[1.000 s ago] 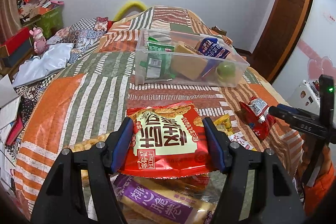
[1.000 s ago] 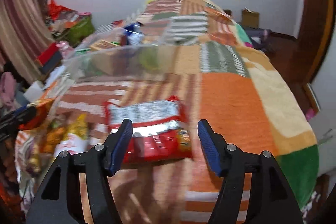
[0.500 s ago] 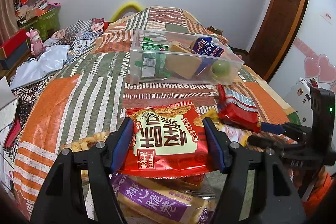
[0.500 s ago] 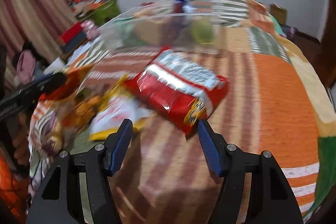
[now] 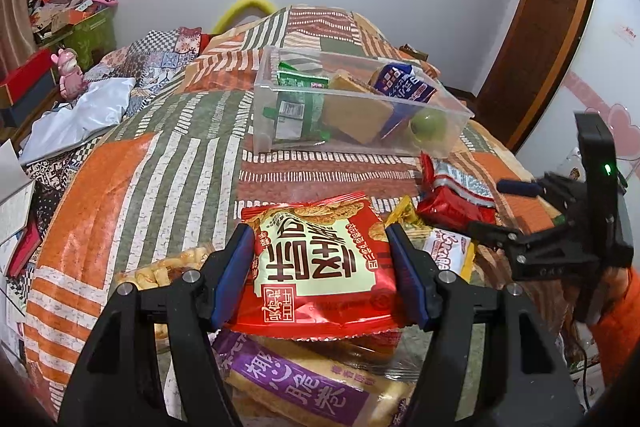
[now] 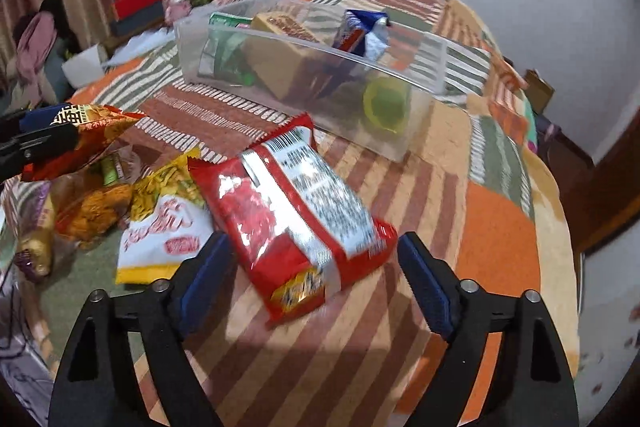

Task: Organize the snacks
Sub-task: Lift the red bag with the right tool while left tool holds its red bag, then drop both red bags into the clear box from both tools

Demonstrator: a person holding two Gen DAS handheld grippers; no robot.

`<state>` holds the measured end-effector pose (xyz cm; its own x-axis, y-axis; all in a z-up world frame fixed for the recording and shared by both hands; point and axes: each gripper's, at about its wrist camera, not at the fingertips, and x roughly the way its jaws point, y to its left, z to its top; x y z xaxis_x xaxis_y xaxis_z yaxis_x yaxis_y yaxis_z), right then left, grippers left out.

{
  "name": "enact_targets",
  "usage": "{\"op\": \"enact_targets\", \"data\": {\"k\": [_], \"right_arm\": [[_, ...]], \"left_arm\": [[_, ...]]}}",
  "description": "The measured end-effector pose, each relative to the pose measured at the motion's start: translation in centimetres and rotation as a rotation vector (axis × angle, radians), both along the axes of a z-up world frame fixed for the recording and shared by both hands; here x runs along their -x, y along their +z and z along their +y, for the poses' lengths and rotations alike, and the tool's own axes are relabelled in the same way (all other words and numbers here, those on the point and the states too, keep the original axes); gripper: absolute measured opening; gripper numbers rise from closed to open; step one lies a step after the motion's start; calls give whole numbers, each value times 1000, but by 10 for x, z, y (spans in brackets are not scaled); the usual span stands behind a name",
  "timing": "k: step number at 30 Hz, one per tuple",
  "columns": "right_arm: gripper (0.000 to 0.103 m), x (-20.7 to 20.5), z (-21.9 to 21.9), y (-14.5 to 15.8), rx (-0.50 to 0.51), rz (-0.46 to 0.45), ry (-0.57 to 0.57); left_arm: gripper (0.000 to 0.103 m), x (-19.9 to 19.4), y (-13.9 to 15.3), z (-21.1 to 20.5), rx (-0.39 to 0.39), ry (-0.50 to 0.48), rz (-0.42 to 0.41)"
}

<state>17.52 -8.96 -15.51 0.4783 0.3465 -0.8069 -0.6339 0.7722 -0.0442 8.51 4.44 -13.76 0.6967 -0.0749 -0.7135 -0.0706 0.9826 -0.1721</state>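
Red packet (image 6: 296, 211) lies diagonally, bin-ward

A glossy red foil snack packet (image 6: 296, 211) with a crinkled, shiny silver back lies on the matt woven patchwork bedspread (image 6: 496, 235), beside a clear smooth plastic bin (image 6: 400, 135), between the matt black plastic right hand-held gripper (image 6: 312, 275)'s ribbed blue pads (image 6: 424, 287).

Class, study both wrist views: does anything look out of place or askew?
Yes. The red-and-silver packet lies slanted on the bedspread, outside the clear bin, printed back up, overlapping the yellow-and-white packet. Nothing looks spilled or torn.
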Motion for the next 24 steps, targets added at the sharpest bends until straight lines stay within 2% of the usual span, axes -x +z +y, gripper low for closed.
{"op": "enact_targets", "data": {"k": [7,12,14,18,24], "right_arm": [[87,-29,21,-16,44,57,78],[74,-34,15,-20,-35,106,69],[73,-31,13,-18,-44,102,60],[72,-21,5,-10,-75,93,35],[72,-17,2,25,-149,27,7]], "left_arm": [[66,-11,-4,1,-11,1,16],[66,-16,-6,2,-15,-3,21],[66,-17,-6,2,-13,-3,21],[66,-20,-3,2,-11,-11,16],[66,-32,11,0,-19,-26,-16]]}}
